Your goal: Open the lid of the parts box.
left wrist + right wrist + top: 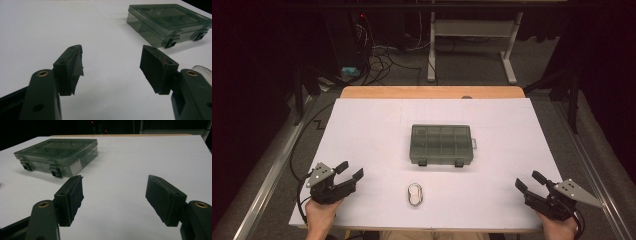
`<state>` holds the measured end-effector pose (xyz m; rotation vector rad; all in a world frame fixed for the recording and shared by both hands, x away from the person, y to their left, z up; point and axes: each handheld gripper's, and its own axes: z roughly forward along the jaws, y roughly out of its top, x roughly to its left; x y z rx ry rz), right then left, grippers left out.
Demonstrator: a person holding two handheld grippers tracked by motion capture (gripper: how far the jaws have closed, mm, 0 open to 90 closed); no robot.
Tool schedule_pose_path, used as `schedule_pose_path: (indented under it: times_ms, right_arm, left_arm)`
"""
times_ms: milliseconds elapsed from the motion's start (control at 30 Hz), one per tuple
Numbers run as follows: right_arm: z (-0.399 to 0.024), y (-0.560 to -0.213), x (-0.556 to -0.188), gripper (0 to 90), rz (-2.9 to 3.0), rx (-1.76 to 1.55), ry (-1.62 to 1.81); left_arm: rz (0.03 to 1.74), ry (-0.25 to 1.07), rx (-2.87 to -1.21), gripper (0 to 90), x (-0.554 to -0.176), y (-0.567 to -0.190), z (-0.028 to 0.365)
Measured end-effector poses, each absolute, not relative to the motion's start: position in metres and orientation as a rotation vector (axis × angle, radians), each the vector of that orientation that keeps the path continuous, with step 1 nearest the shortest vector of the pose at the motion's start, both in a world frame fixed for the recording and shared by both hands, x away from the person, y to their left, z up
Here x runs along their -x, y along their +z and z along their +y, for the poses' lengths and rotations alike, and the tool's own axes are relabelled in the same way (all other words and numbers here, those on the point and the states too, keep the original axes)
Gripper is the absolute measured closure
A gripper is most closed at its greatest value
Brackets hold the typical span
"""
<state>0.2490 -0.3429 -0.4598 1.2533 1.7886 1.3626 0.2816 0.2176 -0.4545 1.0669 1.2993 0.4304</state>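
A smoky grey compartment box (441,144) with its lid down and two black latches lies in the middle of the white table sheet (377,125). Nearer the front edge sits a small white oval object (415,194). My left gripper (350,170) rests at the front left, jaws wide apart and empty; in the left gripper view (111,65) the box (167,23) lies ahead to the right. At the front right my right gripper (529,180) stands open too, nothing between its pads (113,195), with the box (58,155) ahead to the left.
The white sheet covers a wooden table whose far edge (432,92) shows behind it. Cables (384,60) and the legs of a desk frame (509,55) are on the dark floor beyond. A black cable (299,150) trails off the table's left side.
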Motion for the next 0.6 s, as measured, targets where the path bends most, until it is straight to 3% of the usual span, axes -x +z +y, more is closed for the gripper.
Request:
schedule_pose_path:
  times_ms: [600]
  right_arm:
    - [-0.335, -0.459, -0.261, 37.2, 1.805, -1.228, 1.368]
  left_arm:
    - [1.259, 0.411, -1.069, 37.1, -0.288, -0.454, 0.205]
